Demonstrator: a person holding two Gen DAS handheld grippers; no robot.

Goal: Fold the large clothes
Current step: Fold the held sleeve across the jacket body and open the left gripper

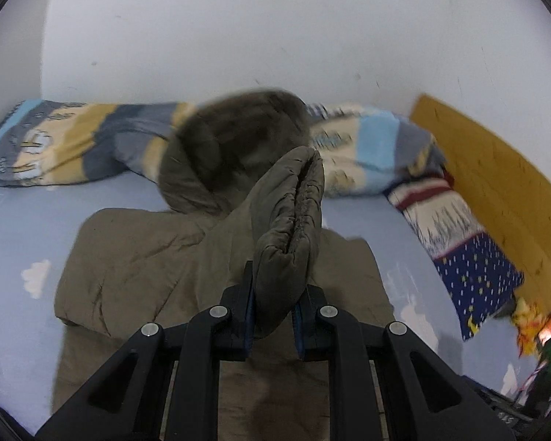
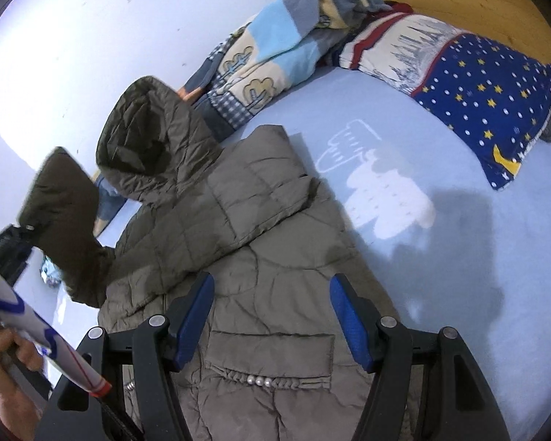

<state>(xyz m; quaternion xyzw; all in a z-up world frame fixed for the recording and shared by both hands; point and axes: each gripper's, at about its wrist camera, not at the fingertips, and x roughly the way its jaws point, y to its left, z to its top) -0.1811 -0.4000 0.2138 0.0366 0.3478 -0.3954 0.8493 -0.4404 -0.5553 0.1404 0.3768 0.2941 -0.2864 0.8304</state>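
An olive-grey quilted hooded jacket (image 1: pixel 136 257) lies flat on the light blue bed sheet (image 1: pixel 14 242); its hood (image 1: pixel 235 139) points toward the wall. My left gripper (image 1: pixel 273 316) is shut on the jacket's sleeve cuff (image 1: pixel 290 228) and holds it up above the jacket body. In the right wrist view the jacket (image 2: pixel 260 257) lies under my right gripper (image 2: pixel 272 316), which is open and empty just above the pocket (image 2: pixel 268 356). The lifted sleeve (image 2: pixel 62 220) shows at the left, with the hood (image 2: pixel 150 136) behind.
A striped blue and yellow blanket (image 1: pixel 73 139) lies along the wall. A navy star-patterned pillow (image 2: pixel 485 95) sits at the bed head by a wooden headboard (image 1: pixel 503 191). The person's hand (image 2: pixel 7 364) holds the left gripper's handle at the lower left.
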